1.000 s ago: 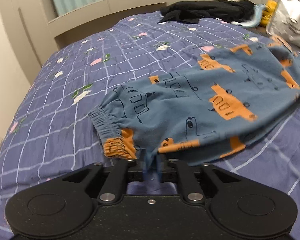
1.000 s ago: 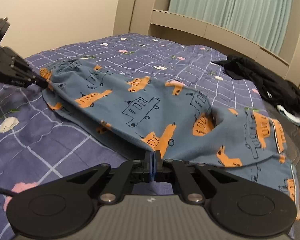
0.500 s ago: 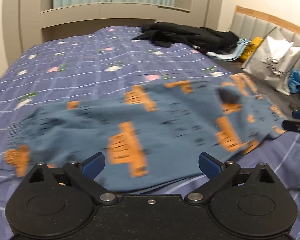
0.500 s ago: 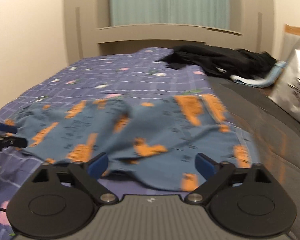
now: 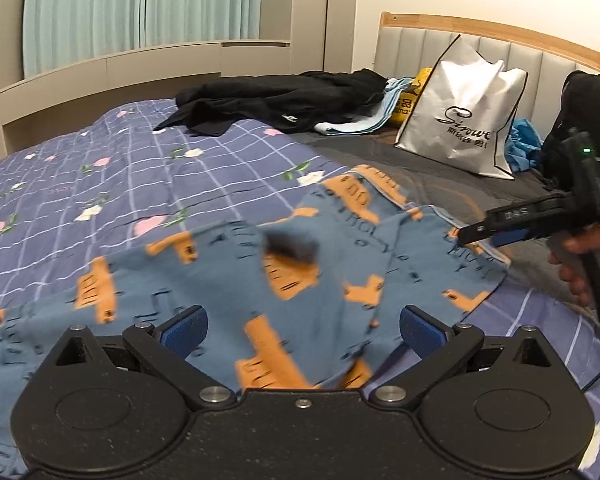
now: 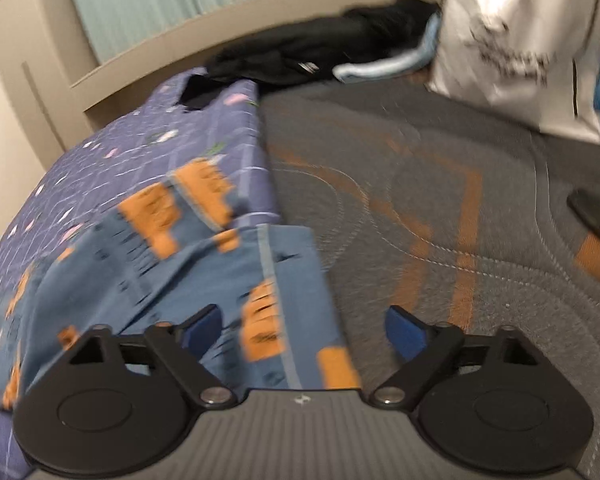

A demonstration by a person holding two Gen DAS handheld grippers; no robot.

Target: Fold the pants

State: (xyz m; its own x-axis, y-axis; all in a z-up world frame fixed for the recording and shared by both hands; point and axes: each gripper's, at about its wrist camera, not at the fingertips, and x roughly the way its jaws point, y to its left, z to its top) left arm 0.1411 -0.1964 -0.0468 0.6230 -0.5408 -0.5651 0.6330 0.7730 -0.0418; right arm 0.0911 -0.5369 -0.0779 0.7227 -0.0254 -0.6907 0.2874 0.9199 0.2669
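Left wrist view — the left gripper (image 5: 302, 326) has its jaws spread wide, blue pads (image 5: 182, 330) clear of cloth; nothing is pinched. Its jaws have just been opening, and the fabric lies under and beyond them rather than between them. The pants (image 5: 236, 280), blue with orange vehicle prints, lie loosely spread on the purple checked bedspread (image 5: 100, 184), their right edge spilling onto the grey mattress (image 5: 432, 184). A raised fold sits near the middle. At far right a hand (image 5: 580, 256) carries the right gripper (image 5: 484, 234), reaching in over the pants' right edge. Far behind: a black garment heap (image 5: 284, 100) and a white shopping bag (image 5: 464, 116), both well apart from the work.

Right wrist view — blurred. The right gripper (image 6: 302, 330) has its jaws parted, having just been closing a little, and grips nothing. A hemmed edge of the pants (image 6: 276, 280) lies below and between them, on the line where bedspread (image 6: 204, 120) meets mattress (image 6: 460, 160).

Judgement: both grippers look to be between grasps, picking the next hold. To do it well, each should likely settle over 1 corner or hem, take all layers in 1 bite, and smooth the central ridge before folding — otherwise the crease may come out crooked.
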